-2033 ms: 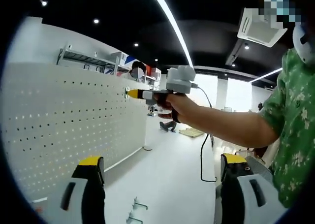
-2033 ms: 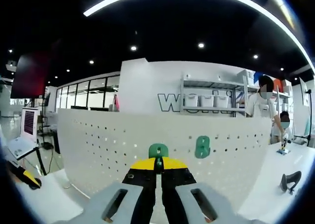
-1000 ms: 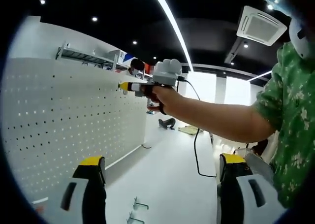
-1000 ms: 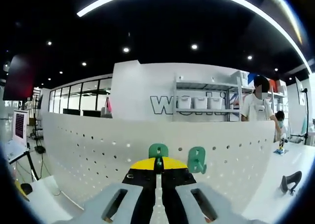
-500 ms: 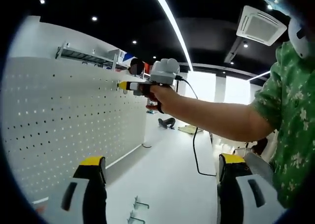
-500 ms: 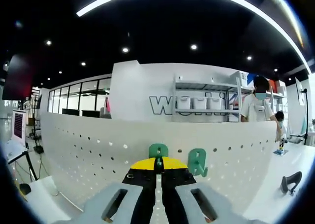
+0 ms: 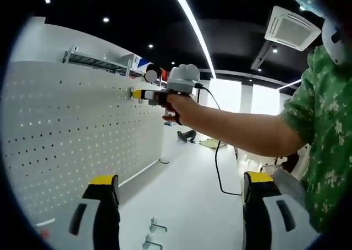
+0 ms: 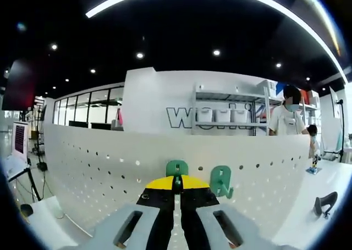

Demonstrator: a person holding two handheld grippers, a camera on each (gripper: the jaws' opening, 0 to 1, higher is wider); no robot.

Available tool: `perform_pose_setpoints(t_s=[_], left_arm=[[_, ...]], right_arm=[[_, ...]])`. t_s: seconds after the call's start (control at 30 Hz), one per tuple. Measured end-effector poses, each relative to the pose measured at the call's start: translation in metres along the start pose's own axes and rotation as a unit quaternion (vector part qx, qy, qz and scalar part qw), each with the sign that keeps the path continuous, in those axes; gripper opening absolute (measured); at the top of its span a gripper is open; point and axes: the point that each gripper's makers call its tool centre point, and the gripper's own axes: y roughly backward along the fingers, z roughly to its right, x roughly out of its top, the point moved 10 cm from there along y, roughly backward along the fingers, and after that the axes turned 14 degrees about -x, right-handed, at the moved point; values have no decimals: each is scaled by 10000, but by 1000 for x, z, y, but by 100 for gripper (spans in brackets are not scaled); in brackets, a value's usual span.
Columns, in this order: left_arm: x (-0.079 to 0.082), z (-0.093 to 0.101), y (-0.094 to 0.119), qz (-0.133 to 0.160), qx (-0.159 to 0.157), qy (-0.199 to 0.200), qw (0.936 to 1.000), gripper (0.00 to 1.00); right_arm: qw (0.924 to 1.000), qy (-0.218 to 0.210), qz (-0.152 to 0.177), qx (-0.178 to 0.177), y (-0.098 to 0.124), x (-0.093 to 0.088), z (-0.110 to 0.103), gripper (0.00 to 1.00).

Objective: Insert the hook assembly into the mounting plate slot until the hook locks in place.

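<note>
**Right tongs held a green hook at the pegboard**

In the right gripper view, the right tongs (image 8: pixel 177 190) were closed tight on a green hook (image 8: pixel 177 167), its top poking up above the yellow tips. The hook sat right at the face of the white pegboard (image 8: pixel 99 173); whether it had gone into a hole I could not tell. Just to its right a second green hook (image 8: pixel 221 182) hung on the board, tilted a little. Beyond the board stood a wall with shelves (image 8: pixel 231 114), and a person in white (image 8: pixel 287 121) stood far off to the right. A dark object (image 8: pixel 324 202) lay on the white table (image 8: pixel 300 217) at the right.

In the left gripper view, the left tongs (image 7: pixel 179 206) stood wide apart, holding nothing, low over the table (image 7: pixel 192 206). A few small metal hooks (image 7: pixel 154 233) lay on the table between the jaws. The pegboard (image 7: pixel 77 145) ran along the left. Farther off, the person's hand (image 7: pixel 184 108) pressed the right tongs (image 7: pixel 137 94) against the board high up, a black cable (image 7: pixel 218 162) trailing down from them. A green patterned sleeve (image 7: pixel 324 129) showed at the right.
</note>
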Motion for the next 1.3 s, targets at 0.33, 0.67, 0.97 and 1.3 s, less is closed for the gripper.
perform_pose_setpoints(t_s=[0.33, 0.67, 0.97, 1.3], left_arm=[[0, -1, 1, -9, -2, -6, 10000, 95], [-2, -2, 2, -34, -6, 25, 10000, 94], [-2, -2, 3, -33, -3, 37, 10000, 93], [-3, -2, 4, -35, -6, 42, 10000, 93]], right_arm=[[10000, 20, -12, -13, -1, -2, 1, 1], [10000, 60, -7, -3, -3, -3, 0, 1], [9999, 102, -27, 14, -4, -3, -1, 1], [9999, 149, -39, 29, -5, -4, -1, 1]])
